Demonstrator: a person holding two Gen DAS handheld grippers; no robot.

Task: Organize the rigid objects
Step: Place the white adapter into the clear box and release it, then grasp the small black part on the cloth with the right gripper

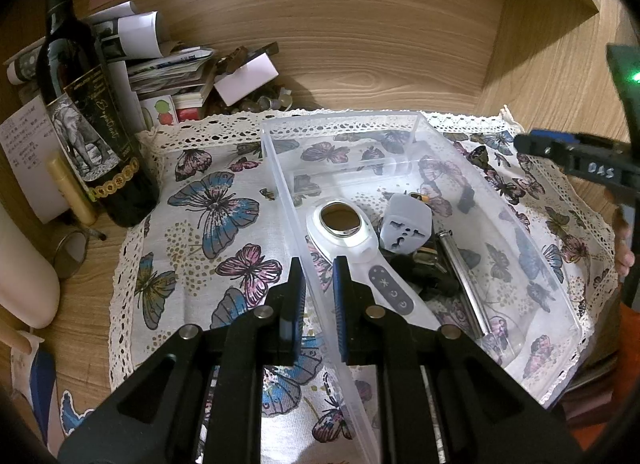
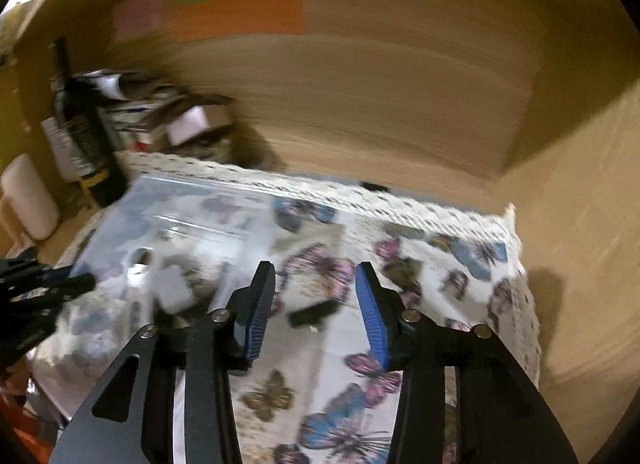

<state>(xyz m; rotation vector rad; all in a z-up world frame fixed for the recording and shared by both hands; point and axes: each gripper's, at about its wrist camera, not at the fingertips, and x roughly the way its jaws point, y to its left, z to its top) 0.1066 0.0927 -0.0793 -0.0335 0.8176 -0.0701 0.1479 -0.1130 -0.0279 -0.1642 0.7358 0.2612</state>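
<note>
Left hand-held gripper (image 1: 318, 264) at bottom centre, clamped on near wall of clear bin (image 1: 472, 168). Bin already holds white massager (image 1: 348, 232), adapter (image 1: 406, 230), metal tube (image 1: 464, 280). Right hand-held gripper (image 2: 316, 276) apart, empty; small dark item (image 2: 314, 312) left on butterfly cloth (image 2: 440, 264).

The butterfly cloth (image 1: 224, 224) left of the clear bin (image 1: 540, 264) lies free, while the wine bottle (image 1: 80, 112) and paper pile (image 1: 160, 64) block the desk's (image 1: 400, 64) back-left corner.
</note>
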